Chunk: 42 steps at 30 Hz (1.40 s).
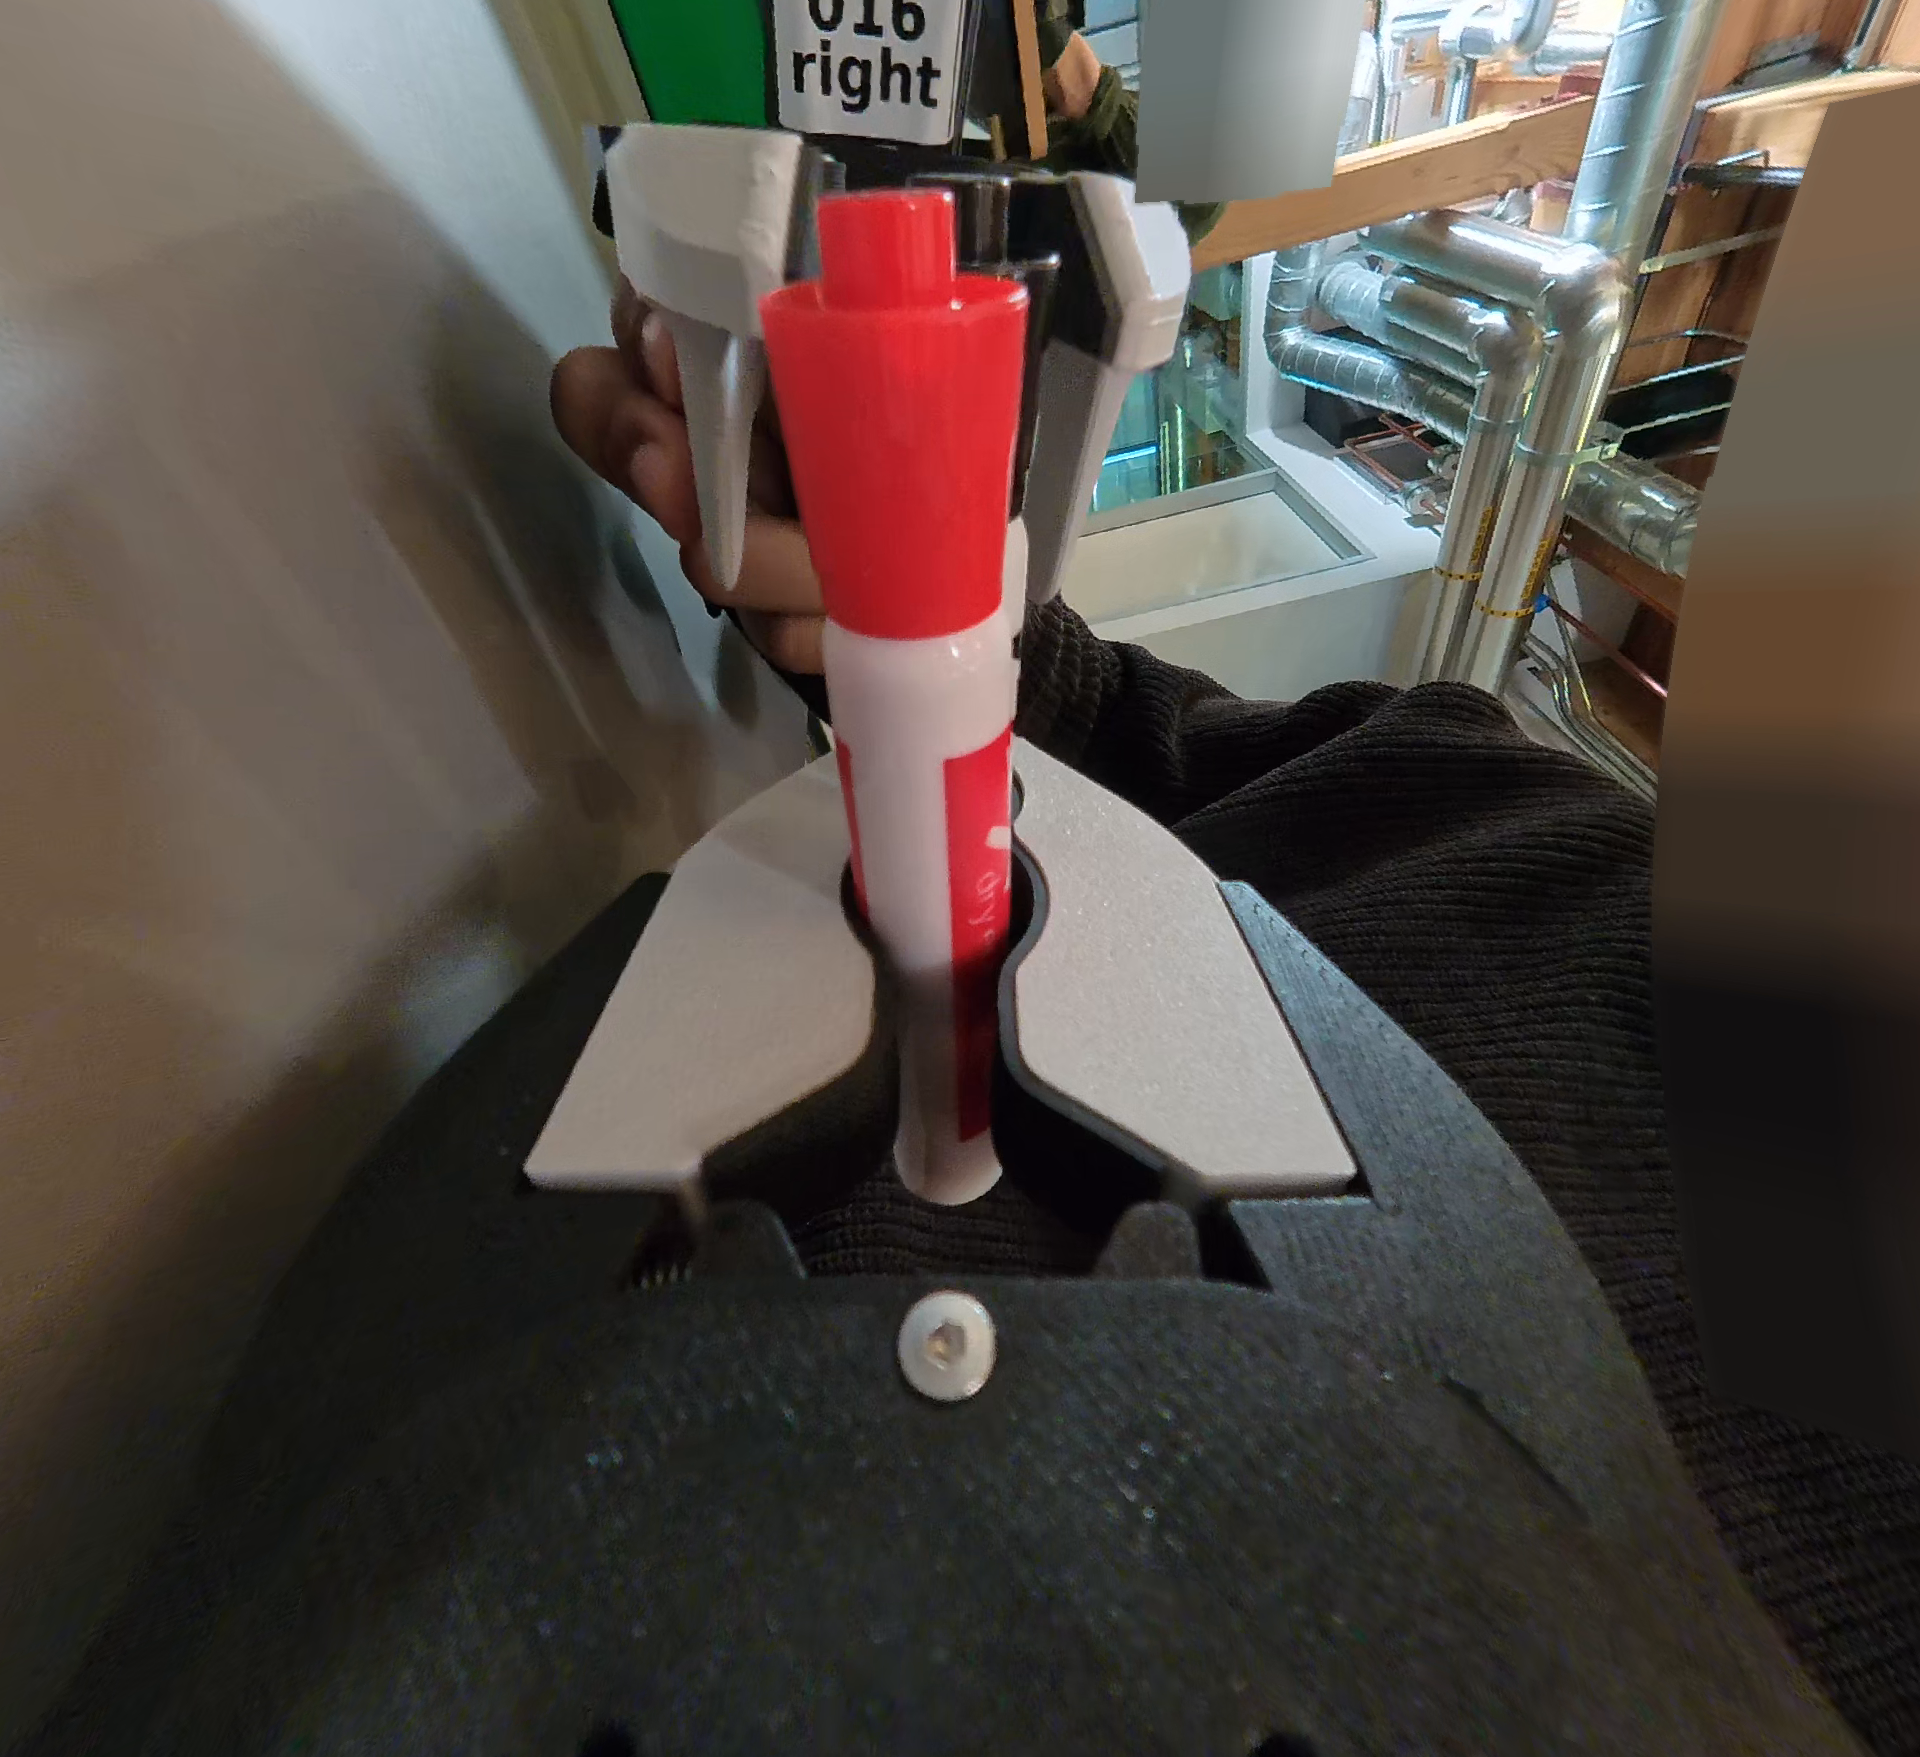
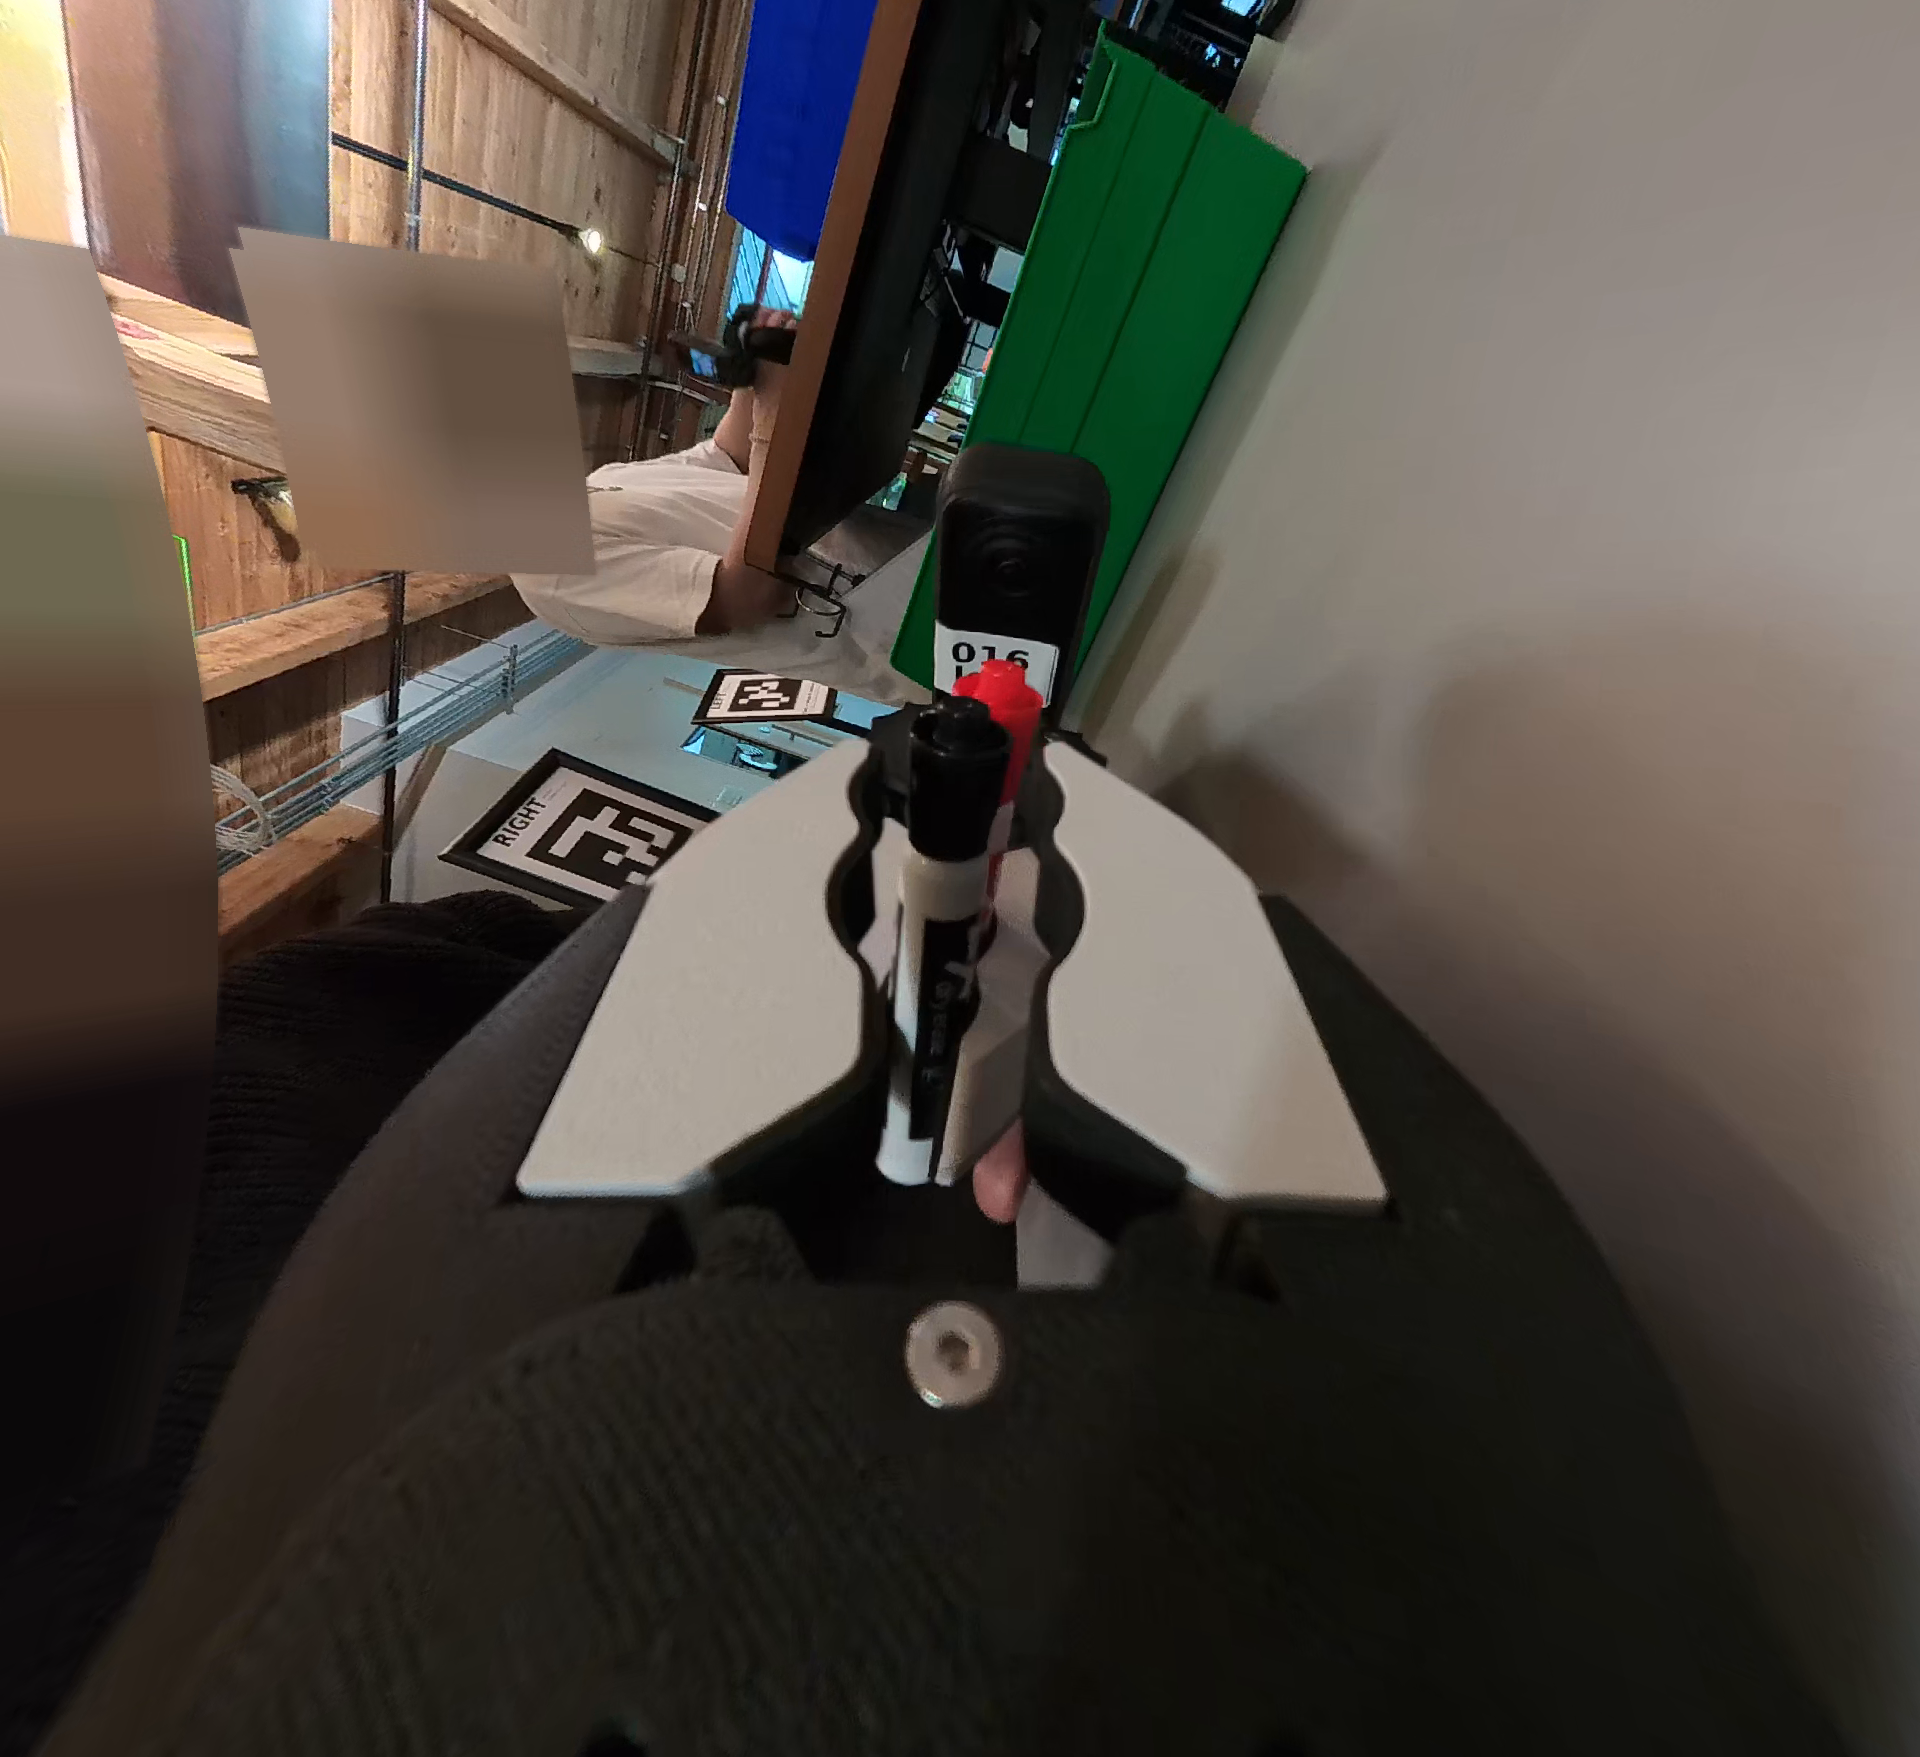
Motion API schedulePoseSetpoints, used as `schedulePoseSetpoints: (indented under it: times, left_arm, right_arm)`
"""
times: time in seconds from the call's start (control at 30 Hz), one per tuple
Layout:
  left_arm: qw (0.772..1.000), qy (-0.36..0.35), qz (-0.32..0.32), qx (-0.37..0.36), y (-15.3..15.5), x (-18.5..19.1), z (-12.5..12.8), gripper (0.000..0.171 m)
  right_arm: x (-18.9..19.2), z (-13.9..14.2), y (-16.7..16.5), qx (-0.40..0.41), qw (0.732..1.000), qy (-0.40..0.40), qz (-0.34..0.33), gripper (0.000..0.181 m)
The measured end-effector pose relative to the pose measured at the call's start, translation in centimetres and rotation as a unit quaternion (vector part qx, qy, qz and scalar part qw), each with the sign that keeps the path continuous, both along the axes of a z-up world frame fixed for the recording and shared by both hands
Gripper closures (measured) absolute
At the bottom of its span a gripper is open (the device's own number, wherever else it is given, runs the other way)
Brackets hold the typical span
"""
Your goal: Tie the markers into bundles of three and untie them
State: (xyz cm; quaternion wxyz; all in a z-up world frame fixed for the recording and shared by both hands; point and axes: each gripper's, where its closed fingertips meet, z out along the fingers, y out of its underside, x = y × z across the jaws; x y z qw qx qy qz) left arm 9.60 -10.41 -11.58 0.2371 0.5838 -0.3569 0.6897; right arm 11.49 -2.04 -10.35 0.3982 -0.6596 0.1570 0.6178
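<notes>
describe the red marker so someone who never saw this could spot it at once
Look in the left wrist view at the left hand-held gripper, whose grey fingers fill the lower middle. The red marker stands between them, pointing away toward the right hand-held gripper. Its red cap and white barrel set it apart from the black marker.

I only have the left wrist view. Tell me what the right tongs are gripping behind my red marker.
Observer: The right tongs are closed on a black marker with a white barrel.
Operator: Say where my red marker sits from that side.
Observer: The red marker shows its cap just beyond the black cap, slightly to its right.
Operator: Report anything else close to that grip.
Observer: A fingertip shows beside the black marker's rear end, between the tongs' two fingers.
</notes>
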Motion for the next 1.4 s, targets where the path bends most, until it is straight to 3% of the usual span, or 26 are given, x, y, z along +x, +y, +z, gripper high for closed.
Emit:
schedulePoseSetpoints:
  times: [0.17, 0.37, 0.77, 1.13, 1.4]
  left_arm:
    - [1.0, 0.001, 0.006, 0.0, 0.2, 0.1, 0.0, 0.158]
    - [1.0, 0.002, 0.015, 0.02, 0.5, 0.2, -0.4, 0.157]
    - [0.999, 0.005, 0.014, 0.032, 0.4, 0.2, -0.6, 0.157]
    - [0.999, 0.012, 0.012, 0.032, 0.2, 0.2, -0.8, 0.157]
    - [0.992, 0.051, -0.007, 0.111, -0.5, -0.4, -3.0, 0.158]
  right_arm:
    - [0.1, -0.2, 0.0, -0.006, 1.0, -0.002, 0.002, 0.143]
    - [-2.5, -1.1, -0.7, -0.028, 0.998, -0.012, 0.06, 0.131]
    - [-4.0, -1.5, -1.2, -0.041, 0.995, -0.025, 0.088, 0.14]
    - [-2.6, -1.5, -1.0, -0.043, 0.996, -0.02, 0.071, 0.144]
    - [-4.2, -2.3, -1.4, -0.055, 0.993, -0.054, 0.093, 0.15]
